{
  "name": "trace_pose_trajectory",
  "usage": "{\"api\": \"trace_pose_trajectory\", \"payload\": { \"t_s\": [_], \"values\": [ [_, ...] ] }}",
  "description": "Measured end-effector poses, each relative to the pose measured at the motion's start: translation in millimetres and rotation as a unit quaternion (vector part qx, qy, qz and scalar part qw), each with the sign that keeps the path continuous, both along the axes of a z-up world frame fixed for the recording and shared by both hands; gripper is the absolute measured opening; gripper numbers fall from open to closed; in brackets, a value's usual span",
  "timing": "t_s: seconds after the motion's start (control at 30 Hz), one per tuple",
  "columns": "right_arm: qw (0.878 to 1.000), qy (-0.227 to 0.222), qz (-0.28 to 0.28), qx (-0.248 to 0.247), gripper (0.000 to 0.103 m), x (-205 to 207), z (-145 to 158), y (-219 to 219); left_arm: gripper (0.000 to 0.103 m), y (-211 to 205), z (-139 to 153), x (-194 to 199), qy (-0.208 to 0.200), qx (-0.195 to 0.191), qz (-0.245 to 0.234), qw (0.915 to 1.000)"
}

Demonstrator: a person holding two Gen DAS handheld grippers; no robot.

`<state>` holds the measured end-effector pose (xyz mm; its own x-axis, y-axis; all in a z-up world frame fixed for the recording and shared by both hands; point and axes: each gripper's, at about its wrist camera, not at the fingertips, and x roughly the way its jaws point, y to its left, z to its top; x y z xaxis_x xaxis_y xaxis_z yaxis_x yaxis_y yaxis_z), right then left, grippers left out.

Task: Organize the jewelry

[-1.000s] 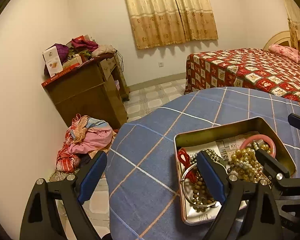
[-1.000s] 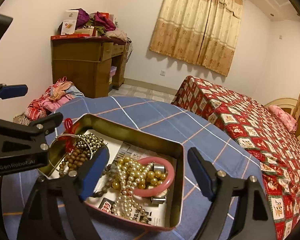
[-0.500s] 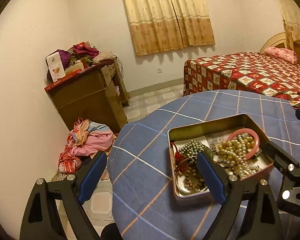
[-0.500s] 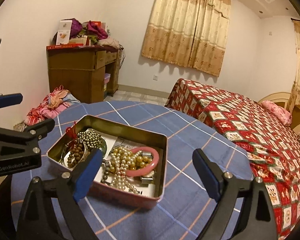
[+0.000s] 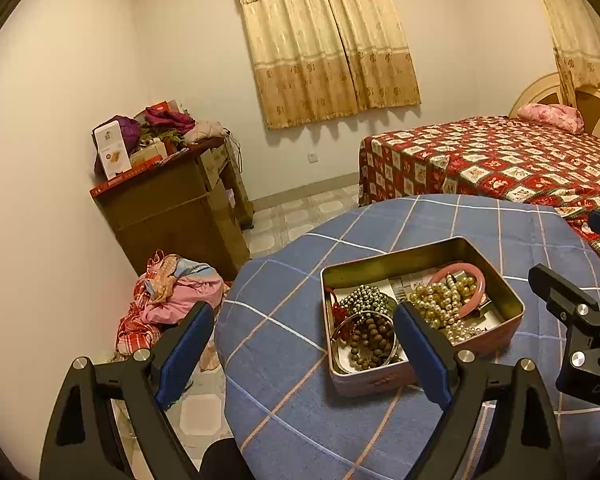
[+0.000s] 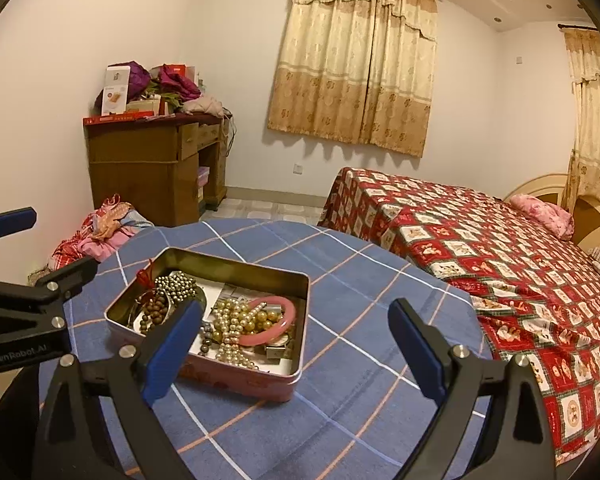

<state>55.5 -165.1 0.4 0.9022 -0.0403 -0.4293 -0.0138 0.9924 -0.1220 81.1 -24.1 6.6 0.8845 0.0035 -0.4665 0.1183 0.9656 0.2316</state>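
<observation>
An open pink metal tin [image 5: 504,332] [image 6: 236,376] sits on a round table with a blue checked cloth [image 5: 292,360] [image 6: 360,280]. It holds a pink bangle [image 5: 470,308] [image 6: 260,338], a cream pearl strand [image 5: 440,308] [image 6: 230,322], brown wooden beads [image 5: 370,344] [image 6: 154,312], silver-green beads [image 5: 362,296] [image 6: 178,286] and a red tassel [image 6: 144,278]. My left gripper [image 5: 304,352] is open and empty, near the tin's left end. My right gripper [image 6: 294,352] is open and empty, over the tin's near right corner.
A bed with a red patterned cover [image 6: 480,240] stands right of the table. A wooden cabinet piled with clothes and boxes [image 5: 172,208] stands at the left wall. A heap of clothes [image 5: 168,300] lies on the tiled floor beside the table.
Both grippers have pulled back and up from the tin, so it looks smaller and farther away. Both stay open and empty.
</observation>
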Motion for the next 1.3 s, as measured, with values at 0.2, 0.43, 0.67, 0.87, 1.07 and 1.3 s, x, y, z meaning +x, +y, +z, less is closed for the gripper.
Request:
{"api": "trace_pose_trajectory", "payload": {
  "t_s": [0.2,0.43,0.67,0.87,1.07,1.3],
  "values": [
    [1.0,-0.004,-0.003,0.002,0.096,-4,4,-1,0.091,4,5,-3,-0.005,-0.003,0.004,1.0],
    [1.0,-0.005,-0.007,0.001,0.097,-9,4,-4,0.091,6,9,-5,-0.008,-0.006,0.005,0.9999],
    [1.0,-0.008,-0.008,0.002,0.097,-11,4,-6,0.091,6,10,-5,-0.009,-0.007,0.006,0.9999],
    [1.0,-0.008,-0.008,0.002,0.097,-12,5,-8,0.091,7,10,-5,-0.011,-0.005,0.007,0.9999],
    [1.0,-0.011,-0.009,0.003,0.097,-14,8,-9,0.091,7,10,-6,-0.011,-0.003,0.008,0.9999],
    [1.0,-0.011,-0.012,0.005,0.097,-14,9,-11,0.091,7,8,-6,-0.007,-0.002,0.011,0.9999]
  ]
}}
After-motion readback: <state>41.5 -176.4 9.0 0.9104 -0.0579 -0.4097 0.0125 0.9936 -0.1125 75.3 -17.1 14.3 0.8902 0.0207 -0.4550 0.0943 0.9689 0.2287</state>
